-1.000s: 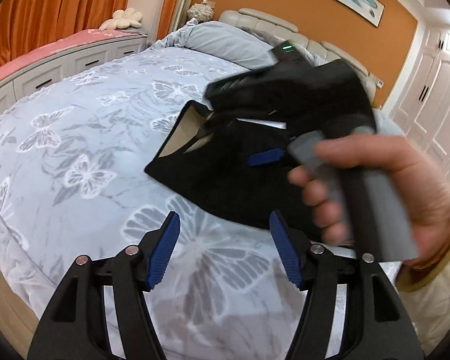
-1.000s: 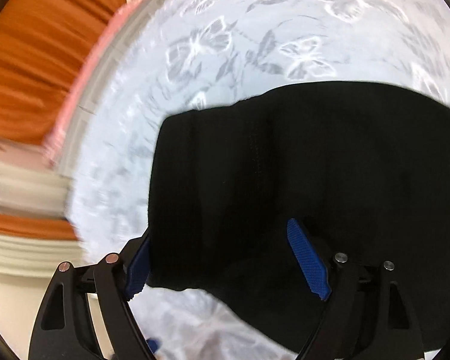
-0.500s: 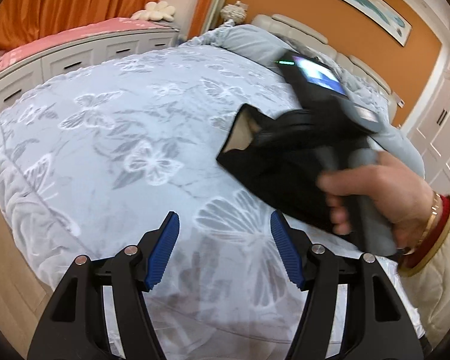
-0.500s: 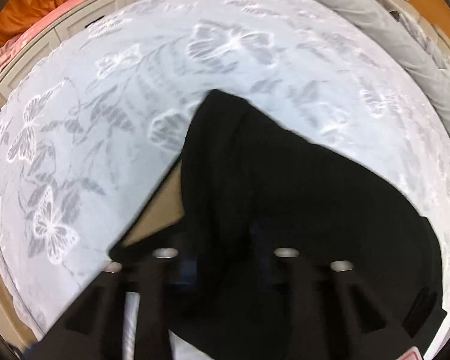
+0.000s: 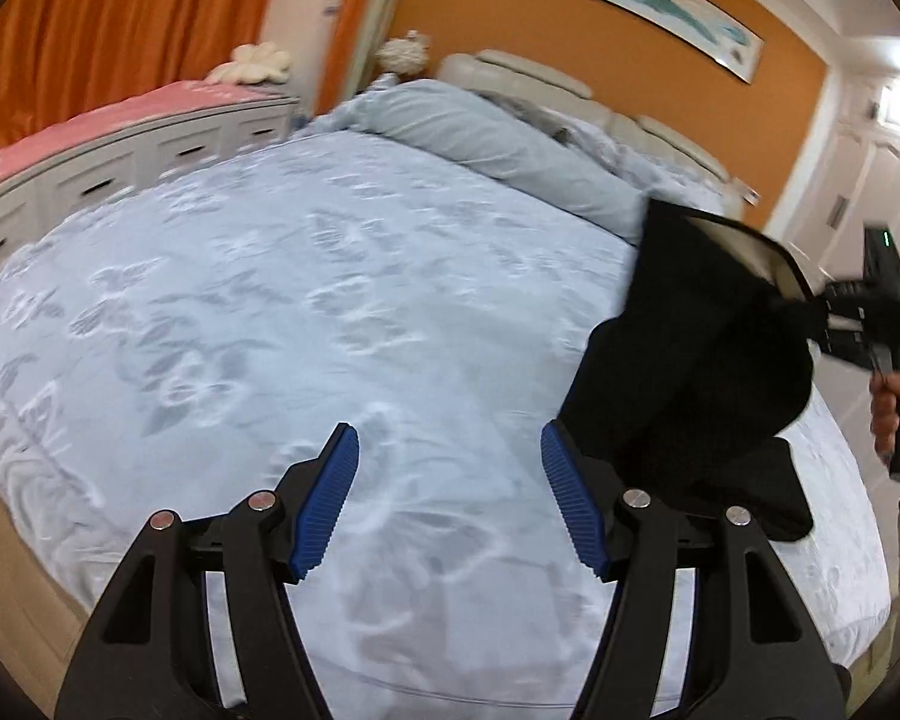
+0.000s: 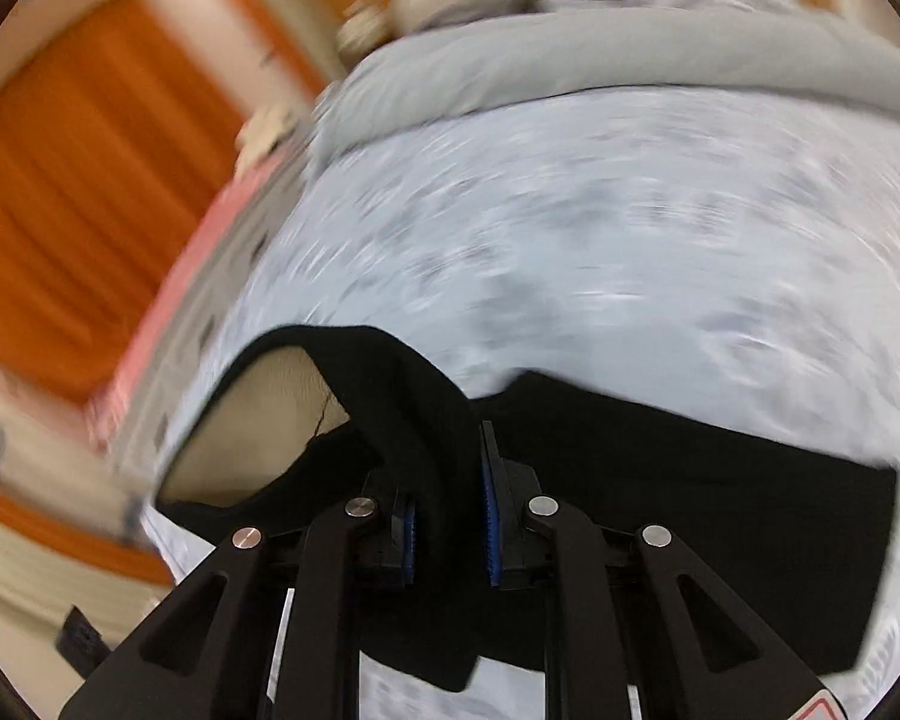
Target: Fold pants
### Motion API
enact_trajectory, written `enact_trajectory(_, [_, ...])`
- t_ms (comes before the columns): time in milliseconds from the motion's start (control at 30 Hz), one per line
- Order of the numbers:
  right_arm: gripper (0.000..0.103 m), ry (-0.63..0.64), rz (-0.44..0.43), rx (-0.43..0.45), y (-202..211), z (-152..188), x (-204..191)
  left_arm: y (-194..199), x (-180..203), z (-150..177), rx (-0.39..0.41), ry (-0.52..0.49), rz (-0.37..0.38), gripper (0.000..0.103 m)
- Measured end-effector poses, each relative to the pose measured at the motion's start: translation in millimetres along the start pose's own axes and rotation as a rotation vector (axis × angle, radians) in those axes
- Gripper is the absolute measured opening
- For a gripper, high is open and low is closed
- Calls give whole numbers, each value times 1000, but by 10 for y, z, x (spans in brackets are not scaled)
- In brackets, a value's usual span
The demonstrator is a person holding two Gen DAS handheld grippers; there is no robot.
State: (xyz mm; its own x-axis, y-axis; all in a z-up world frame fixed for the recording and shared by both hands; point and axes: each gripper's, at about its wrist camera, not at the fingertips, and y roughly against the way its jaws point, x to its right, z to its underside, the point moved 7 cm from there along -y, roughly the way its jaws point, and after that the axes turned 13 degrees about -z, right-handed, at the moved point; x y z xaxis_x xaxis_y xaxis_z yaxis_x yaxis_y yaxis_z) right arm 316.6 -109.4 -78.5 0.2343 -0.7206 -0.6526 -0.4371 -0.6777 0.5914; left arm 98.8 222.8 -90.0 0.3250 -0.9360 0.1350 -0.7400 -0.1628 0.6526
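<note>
The black pants (image 5: pixel 690 360) with a beige lining hang from my right gripper (image 5: pixel 822 315) at the right side of the bed, their lower part resting on the bedspread. In the right wrist view my right gripper (image 6: pixel 447 516) is shut on a bunched fold of the pants (image 6: pixel 426 420), the beige lining (image 6: pixel 258 420) showing to the left. My left gripper (image 5: pixel 447 501) is open and empty above the near part of the bed, to the left of the pants.
The bed (image 5: pixel 270 300) has a pale blue butterfly bedspread and a rolled grey duvet (image 5: pixel 486 138) near the headboard. White drawers with a pink top (image 5: pixel 108 138) stand at the left, orange curtains behind. The near bed edge drops to the floor.
My right gripper closed on the pants and lifted them up and to the right. My left gripper swung left and stays open.
</note>
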Motion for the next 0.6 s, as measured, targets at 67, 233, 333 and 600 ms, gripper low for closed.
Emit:
enact_trajectory(67, [16, -108, 19, 50, 396, 82, 632, 53, 271, 20, 7, -45, 15, 71])
enact_trajectory(233, [32, -299, 216, 10, 665, 619, 2223, 80, 979, 150, 4, -141, 51, 73])
enact_trajectory(333, [53, -352, 150, 127, 1032, 772, 2459, 79, 1398, 248, -18, -175, 91, 73])
enact_trajectory(600, [86, 62, 64, 35, 715, 579, 1199, -3, 2148, 478, -44, -255, 135, 73])
